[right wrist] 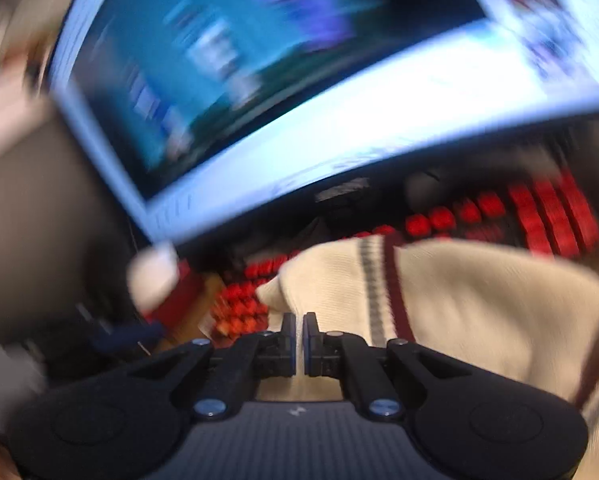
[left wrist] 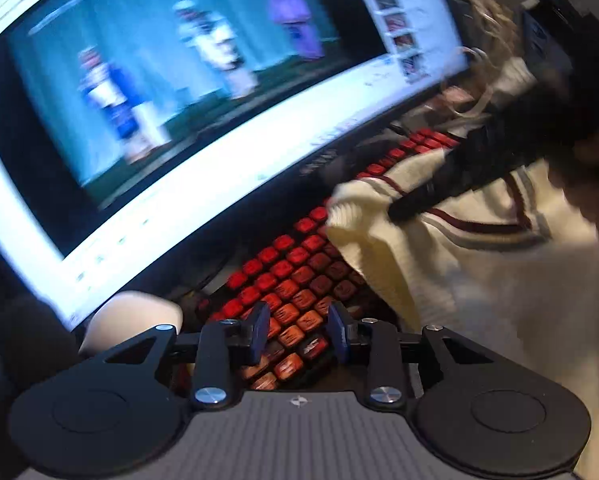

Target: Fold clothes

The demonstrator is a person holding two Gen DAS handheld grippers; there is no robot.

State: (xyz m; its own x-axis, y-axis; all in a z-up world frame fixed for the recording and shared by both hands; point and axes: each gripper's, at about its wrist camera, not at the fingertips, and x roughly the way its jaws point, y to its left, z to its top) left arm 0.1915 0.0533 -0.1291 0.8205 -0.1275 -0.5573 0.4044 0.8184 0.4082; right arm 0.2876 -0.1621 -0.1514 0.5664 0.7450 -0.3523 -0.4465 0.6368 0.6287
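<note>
A cream knit sweater (left wrist: pixel 479 280) with dark red and grey stripes lies over the right part of a red-keyed keyboard (left wrist: pixel 291 272). My left gripper (left wrist: pixel 299 316) hovers open over the bare keys, left of the sweater, with nothing between its fingers. My right gripper (left wrist: pixel 395 212) reaches in from the upper right, its tip at the sweater's raised left edge. In the right wrist view the right gripper (right wrist: pixel 299 320) has its pads nearly together, and the sweater (right wrist: pixel 479 300) spreads just ahead and under them. A sliver of cream cloth shows between the pads.
A lit monitor (left wrist: pixel 179 100) stands close behind the keyboard, and fills the top of the right wrist view too (right wrist: pixel 299 100). A white rounded object (left wrist: pixel 135 316) sits at the keyboard's left end. Pale fringed fabric (left wrist: pixel 479 20) shows right of the screen.
</note>
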